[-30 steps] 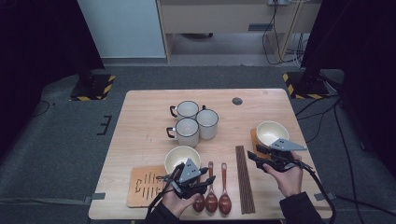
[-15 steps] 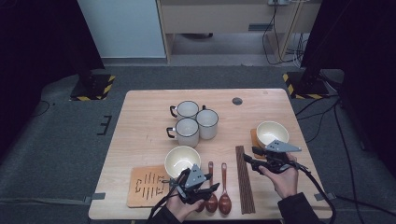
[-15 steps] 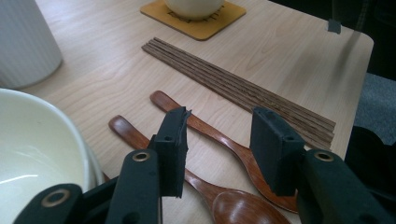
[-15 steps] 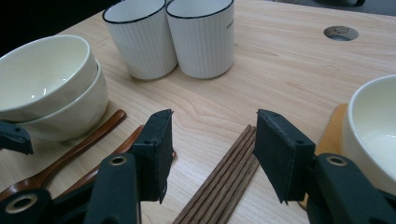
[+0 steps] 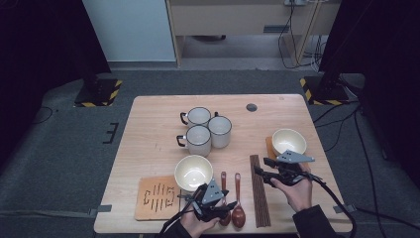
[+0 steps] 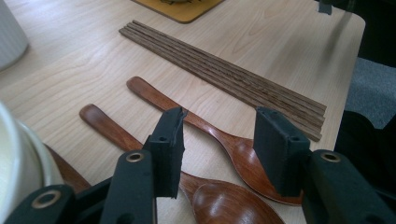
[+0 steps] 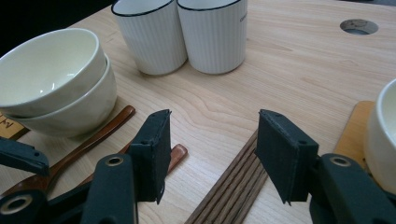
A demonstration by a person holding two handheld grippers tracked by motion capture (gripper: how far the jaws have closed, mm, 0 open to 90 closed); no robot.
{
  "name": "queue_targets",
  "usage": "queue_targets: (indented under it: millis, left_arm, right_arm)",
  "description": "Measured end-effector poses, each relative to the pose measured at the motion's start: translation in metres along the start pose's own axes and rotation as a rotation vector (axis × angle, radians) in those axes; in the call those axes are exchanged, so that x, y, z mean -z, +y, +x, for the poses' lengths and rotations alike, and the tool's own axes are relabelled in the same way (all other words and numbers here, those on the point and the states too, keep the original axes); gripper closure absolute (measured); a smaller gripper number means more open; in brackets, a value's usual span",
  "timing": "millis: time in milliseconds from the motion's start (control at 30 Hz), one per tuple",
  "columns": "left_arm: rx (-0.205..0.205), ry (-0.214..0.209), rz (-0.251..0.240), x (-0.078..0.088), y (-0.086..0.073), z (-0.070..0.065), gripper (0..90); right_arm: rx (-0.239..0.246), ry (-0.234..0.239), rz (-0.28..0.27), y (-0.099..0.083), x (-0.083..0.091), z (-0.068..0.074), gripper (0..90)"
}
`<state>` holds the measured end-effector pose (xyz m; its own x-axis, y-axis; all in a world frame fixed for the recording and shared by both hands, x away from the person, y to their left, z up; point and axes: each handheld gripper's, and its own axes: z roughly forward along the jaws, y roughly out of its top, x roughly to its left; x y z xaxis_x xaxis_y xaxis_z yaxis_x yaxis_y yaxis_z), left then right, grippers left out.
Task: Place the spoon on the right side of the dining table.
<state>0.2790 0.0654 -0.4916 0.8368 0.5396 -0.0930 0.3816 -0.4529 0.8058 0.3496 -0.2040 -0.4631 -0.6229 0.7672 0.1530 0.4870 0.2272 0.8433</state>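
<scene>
Left gripper view: parted, empty fingers (image 6: pixel 273 149) straddle a spoon (image 6: pixel 205 128), handle pointing away.

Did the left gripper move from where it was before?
Yes. The left gripper slid down the high view, away from the bowl, over the spoons; jaws just opening, empty.

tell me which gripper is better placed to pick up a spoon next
Left. The left gripper hovers open right over the spoons, jaws either side of one. The right gripper is open over the chopsticks.
</scene>
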Motion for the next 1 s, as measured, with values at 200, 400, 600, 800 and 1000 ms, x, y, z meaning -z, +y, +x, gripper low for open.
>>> queue_targets:
  millis: [200,400,600,800,1000]
  left_arm:
    - [-0.01,-0.016,0.027,-0.006,-0.004,-0.003,48.9]
    - [-0.017,-0.033,0.052,-0.01,-0.008,-0.005,46.4]
    - [-0.029,-0.052,0.073,-0.015,-0.011,-0.008,44.1]
    - [-0.034,-0.063,0.09,-0.019,-0.013,-0.009,42.6]
    - [-0.038,-0.075,0.111,-0.024,-0.015,-0.01,40.2]
  right_arm:
    - [-0.007,0.012,0.009,-0.002,-0.003,0.003,43.9]
    - [-0.011,0.021,0.014,-0.003,-0.007,0.005,42.9]
    - [-0.008,0.026,0.026,-0.005,-0.011,0.008,42.1]
    - [-0.006,0.034,0.04,-0.007,-0.014,0.01,41.4]
    - [-0.008,0.041,0.051,-0.009,-0.019,0.011,41.3]
